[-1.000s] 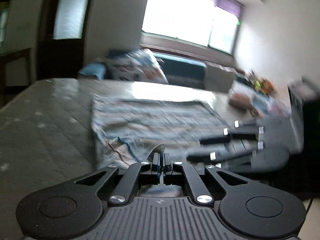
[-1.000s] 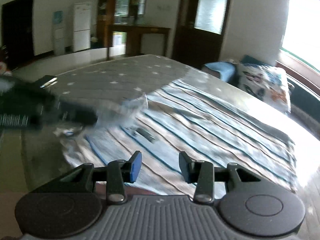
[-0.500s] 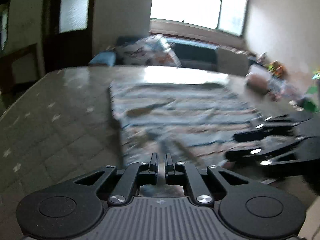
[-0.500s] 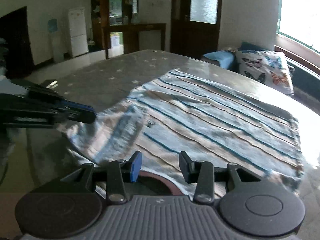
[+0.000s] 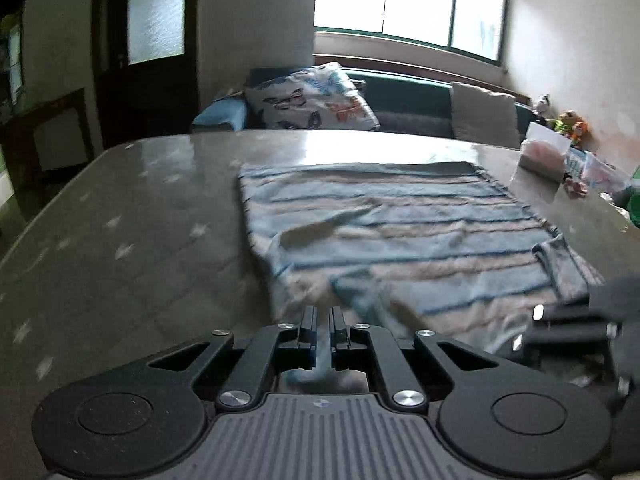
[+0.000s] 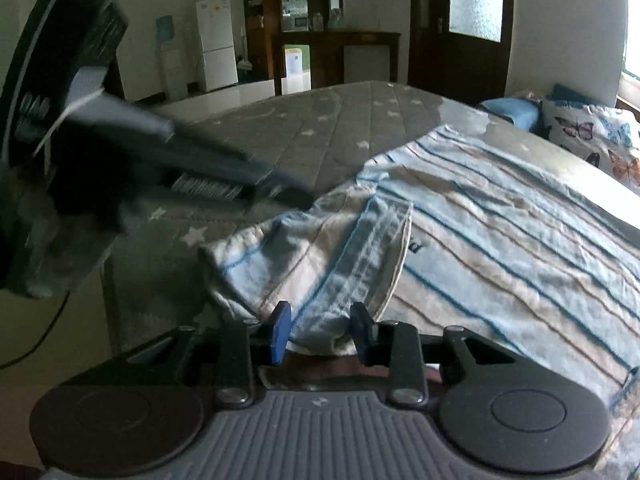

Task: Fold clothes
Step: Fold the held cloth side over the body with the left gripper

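1. Setting. A striped garment (image 5: 400, 240) lies spread on a grey star-patterned mattress (image 5: 120, 240), its far hem toward the window (image 5: 400, 0) and its near end bunched at the front edge where both tools work. A butterfly-print pillow (image 5: 312, 100) lies beyond the mattress.

2. Left gripper (image 5: 323, 322). The jaws are pressed almost together, pinching a thin strip of the near cloth that runs back between them toward the camera.

3. Right gripper (image 6: 323, 330). The jaws are closing, with a rolled, seamed fold of the garment's near corner lying between the blue pads (image 6: 280, 332); the cloth fills most of the gap, but firm pressure from both pads is not yet evident.

4. Step in hand. Judged from this layout, the step is securing the two near corners before the first fold; the body of the garment lies largely flat, so the task appears to be at an early stage.

5. Next move. The right jaws need to finish closing on the fold. Both tools would then have to lift together and carry the near edge toward the far hem, keeping it taut enough that the loose bunching does not fold in crooked.
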`<state>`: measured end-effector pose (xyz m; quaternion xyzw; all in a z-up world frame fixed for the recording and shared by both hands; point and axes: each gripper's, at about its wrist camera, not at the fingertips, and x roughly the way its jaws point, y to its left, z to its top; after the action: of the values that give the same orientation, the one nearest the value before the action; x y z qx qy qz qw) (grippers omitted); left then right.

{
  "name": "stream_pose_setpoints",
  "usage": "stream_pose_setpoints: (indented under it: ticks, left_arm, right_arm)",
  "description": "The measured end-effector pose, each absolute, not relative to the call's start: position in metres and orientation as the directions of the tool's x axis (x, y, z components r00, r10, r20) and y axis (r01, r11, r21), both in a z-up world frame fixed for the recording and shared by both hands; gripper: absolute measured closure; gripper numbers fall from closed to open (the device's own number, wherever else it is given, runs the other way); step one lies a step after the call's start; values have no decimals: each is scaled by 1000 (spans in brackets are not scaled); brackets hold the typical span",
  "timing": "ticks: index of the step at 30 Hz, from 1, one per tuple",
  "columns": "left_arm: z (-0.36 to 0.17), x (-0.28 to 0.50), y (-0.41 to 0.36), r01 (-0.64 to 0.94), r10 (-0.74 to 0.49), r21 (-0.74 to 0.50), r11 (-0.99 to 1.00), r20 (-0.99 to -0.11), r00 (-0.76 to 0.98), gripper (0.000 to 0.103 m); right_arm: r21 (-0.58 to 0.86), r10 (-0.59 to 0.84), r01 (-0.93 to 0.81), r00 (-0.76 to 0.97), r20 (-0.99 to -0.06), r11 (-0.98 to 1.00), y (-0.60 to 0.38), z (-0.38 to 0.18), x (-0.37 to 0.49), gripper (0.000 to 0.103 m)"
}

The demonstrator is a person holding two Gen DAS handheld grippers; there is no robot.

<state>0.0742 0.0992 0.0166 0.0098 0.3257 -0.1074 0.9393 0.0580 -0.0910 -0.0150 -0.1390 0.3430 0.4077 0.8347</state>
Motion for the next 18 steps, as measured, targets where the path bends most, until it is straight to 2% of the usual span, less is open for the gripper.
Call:
stream_pose_setpoints:
  ticks: [5,10,14,18]
  left_arm:
    - [5,109,82,244,-218,-51,969,-648,730,96]
    - [-8,112,72,276,-195,21,961,-655,730,93]
    - [-5,99,74,276,-193,28,961,-646,738,77]
    - [-2,72,69,314,-205,61,947,-637,743,72]
  right_arm:
    - [59,587,-769,432,-684,636,-97,-15,57,71]
    - [61,578,-742,465,-671,668,-115,-7,59,71]
    - [46,542,-699,510,-668,714,-138,-2,61,71]
    - [27,494,-654,543,-679,756,-156,-5,64,70]
